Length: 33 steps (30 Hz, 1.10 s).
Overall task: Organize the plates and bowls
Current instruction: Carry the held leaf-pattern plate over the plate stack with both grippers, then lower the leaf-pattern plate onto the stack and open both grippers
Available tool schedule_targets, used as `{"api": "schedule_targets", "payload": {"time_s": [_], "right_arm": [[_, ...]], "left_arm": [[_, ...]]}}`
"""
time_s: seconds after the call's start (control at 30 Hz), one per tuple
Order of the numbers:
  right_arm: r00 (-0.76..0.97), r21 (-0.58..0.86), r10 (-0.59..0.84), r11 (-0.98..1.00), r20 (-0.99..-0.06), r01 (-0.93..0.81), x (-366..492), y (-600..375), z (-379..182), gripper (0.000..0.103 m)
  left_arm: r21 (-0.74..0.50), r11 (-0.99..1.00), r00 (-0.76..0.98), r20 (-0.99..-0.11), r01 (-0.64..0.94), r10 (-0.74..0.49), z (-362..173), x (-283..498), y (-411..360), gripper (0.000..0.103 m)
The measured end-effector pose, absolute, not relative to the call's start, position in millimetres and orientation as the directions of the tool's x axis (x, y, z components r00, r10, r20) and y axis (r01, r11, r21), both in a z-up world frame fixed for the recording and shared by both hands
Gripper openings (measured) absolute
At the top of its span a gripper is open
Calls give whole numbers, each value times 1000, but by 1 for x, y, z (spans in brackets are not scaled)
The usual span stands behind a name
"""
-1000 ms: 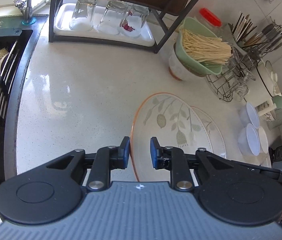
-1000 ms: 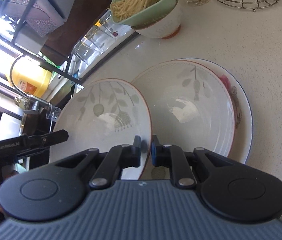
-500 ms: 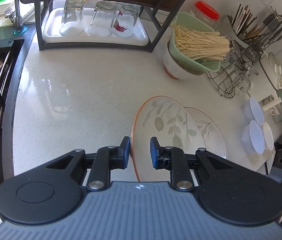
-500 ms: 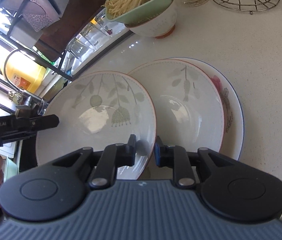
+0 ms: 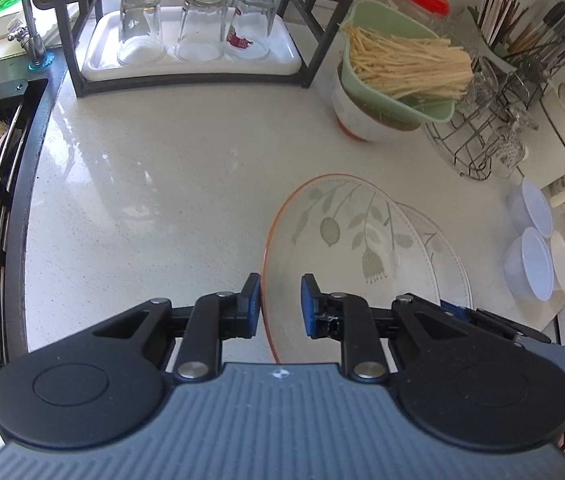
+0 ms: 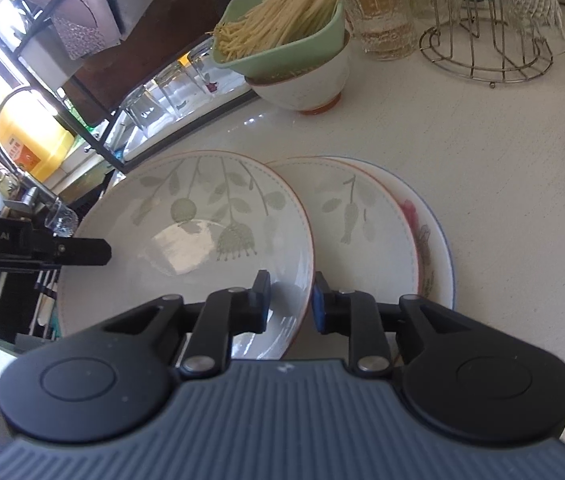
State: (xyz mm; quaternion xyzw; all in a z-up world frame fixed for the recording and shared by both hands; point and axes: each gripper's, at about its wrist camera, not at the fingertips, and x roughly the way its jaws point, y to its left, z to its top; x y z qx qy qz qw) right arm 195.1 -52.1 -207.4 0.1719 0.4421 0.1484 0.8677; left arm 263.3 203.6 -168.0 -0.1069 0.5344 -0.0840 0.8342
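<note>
Your left gripper [image 5: 280, 304] has its blue pads set on either side of the near rim of the leaf-pattern plate [image 5: 338, 240], with a slight gap showing at the right pad, so you cannot tell whether it truly pinches the rim. In the right wrist view the same gripper [image 6: 94, 251] reaches in at the plate's left edge [image 6: 186, 236].

That plate sits tilted on the white counter [image 5: 162, 184], leaning onto a second leaf plate [image 6: 362, 220], which lies in turn on a blue-rimmed floral plate [image 6: 430, 240]. All three overlap, stepping off to the right.

Your right gripper [image 6: 291, 300] straddles the right rim of the leaf-pattern plate. Its jaws have just been opening, and the pads now stand clear of the rim on both sides, the plate edge between them but not pressed.

Behind the plates stands a white bowl [image 6: 306, 84] with a green colander [image 6: 282, 36] of dry noodles in it. Further right is a wire rack [image 6: 486, 52] with upturned glasses, and in the left wrist view two small white bowls [image 5: 530, 256] at the counter's right edge.
</note>
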Motion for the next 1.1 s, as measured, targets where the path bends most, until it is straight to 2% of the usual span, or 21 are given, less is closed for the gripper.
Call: {"api": "schedule_targets", "payload": {"time_s": [0.3, 0.7, 0.8, 1.1], "right_arm": [[605, 364, 335, 928, -722, -79, 194, -68, -204, 25], [627, 372, 329, 926, -706, -67, 192, -89, -184, 24], [644, 333, 298, 940, -705, -71, 189, -92, -176, 25], [671, 346, 355, 925, -651, -154, 184, -110, -146, 24]], "left_arm": [[-246, 969, 420, -878, 17, -230, -168, 265, 185, 24], [-245, 969, 476, -852, 8, -219, -152, 263, 170, 24], [-259, 966, 493, -839, 13, -231, -146, 261, 166, 24], [-273, 962, 556, -796, 23, -239, -122, 248, 140, 24]]}}
